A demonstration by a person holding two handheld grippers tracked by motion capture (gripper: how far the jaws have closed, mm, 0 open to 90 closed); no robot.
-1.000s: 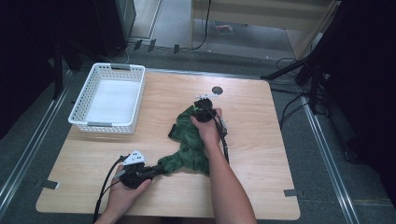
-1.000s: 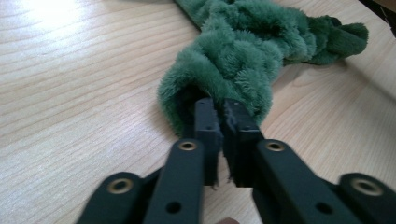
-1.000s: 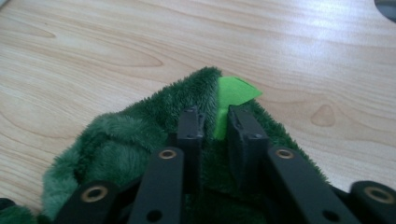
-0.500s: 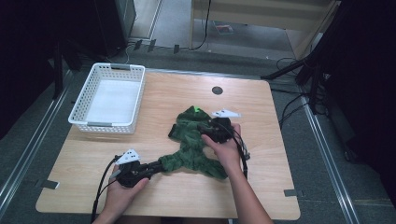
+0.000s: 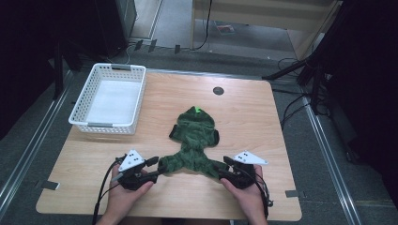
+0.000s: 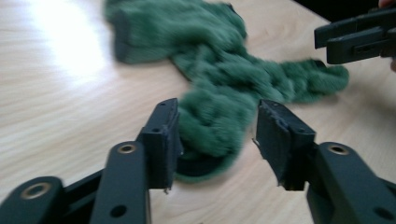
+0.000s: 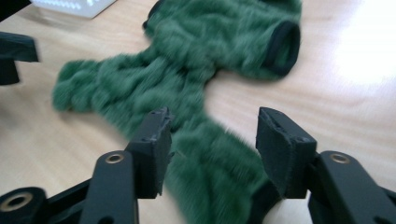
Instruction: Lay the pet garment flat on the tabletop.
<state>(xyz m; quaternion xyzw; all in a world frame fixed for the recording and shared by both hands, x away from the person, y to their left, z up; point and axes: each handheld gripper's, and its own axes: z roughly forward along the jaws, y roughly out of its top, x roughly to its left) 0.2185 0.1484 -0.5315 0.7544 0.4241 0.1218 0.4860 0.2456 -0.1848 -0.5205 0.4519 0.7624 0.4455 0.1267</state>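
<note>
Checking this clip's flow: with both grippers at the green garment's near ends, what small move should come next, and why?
Probably close both grippers on the ends. The left gripper and right gripper have just been opening; each straddles a near end of the green garment without pressing it.

Right tongs [image 5: 228,165] moved to garment's [image 5: 194,140] near corner, both tongs' jaws just opened

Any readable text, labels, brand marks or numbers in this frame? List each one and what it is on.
None can be read.
Fuzzy green garment: no tag or print shows.
White plastic lattice basket: no label shows.
Light wooden table: bare grain, with a small dark round hole and no writing.
Left gripper and right gripper: black jaws and grey three-cornered plates carry no legible marking.
A small flat object on the floor beyond the table is too blurred to read.
</note>
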